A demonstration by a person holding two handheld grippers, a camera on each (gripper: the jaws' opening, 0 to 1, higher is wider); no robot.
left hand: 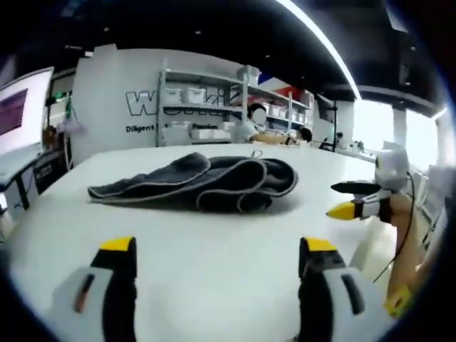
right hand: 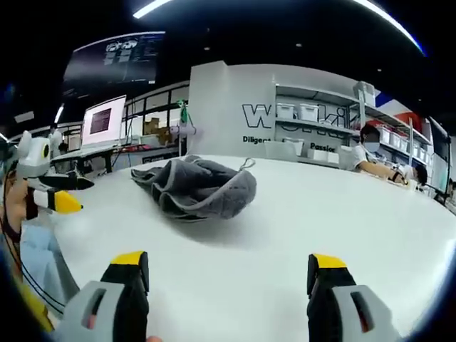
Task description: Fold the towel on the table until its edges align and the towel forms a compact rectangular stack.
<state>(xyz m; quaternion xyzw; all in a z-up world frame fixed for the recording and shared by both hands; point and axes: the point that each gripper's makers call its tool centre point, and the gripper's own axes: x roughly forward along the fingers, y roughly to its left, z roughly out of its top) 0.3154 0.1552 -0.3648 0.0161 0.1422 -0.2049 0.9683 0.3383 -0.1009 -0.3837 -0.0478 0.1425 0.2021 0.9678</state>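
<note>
Towel [left hand: 199,184] lies crumpled in loose folds toward the far edge of the white table [left hand: 214,285], untouched; I judge folding not yet begun, and I must first flatten it. My left gripper [left hand: 217,256] and right gripper [right hand: 228,274] hover short of it, jaws spread, empty. The right gripper view alone shows a monitor [right hand: 103,121] beyond the table.
</note>
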